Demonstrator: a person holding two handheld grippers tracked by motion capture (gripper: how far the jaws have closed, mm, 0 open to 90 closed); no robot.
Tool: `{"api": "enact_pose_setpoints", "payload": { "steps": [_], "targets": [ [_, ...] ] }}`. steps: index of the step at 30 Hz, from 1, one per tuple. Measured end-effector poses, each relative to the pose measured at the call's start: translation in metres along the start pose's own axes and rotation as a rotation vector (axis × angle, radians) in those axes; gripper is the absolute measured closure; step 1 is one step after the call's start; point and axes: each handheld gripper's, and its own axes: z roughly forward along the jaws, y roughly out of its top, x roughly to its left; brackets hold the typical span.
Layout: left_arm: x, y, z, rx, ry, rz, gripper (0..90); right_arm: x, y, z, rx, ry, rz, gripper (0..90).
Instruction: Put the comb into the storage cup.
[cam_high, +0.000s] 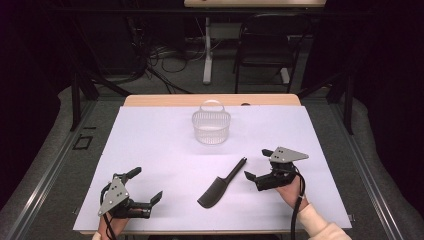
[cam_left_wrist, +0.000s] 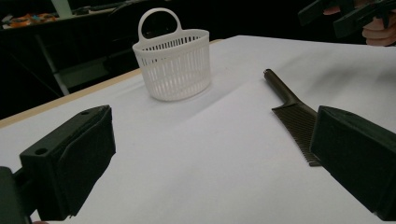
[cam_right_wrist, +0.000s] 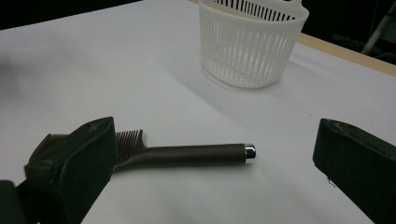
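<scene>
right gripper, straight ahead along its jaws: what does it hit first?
Likely the comb: its handle lies flat on the white sheet across the gap between the open jaws of the right gripper. The white basket stands farther along, apart from it. Depth is uncertain.

Bright sheet, dark surroundings (soft shadows)

open sheet (cam_high: 165, 155) around comb (cam_high: 220, 185), basket (cam_high: 211, 127) well apart
</scene>
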Motion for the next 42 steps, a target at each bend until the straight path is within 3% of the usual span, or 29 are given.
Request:
{"api": "enact_pose_setpoints", "payload": {
  "steps": [42],
  "targets": [
    [0.0,0.0,0.0,-0.005,-0.005,0.001,0.1,-0.016,0.014,0.038,0.041,0.014,0.023,0.0]
  ]
}}
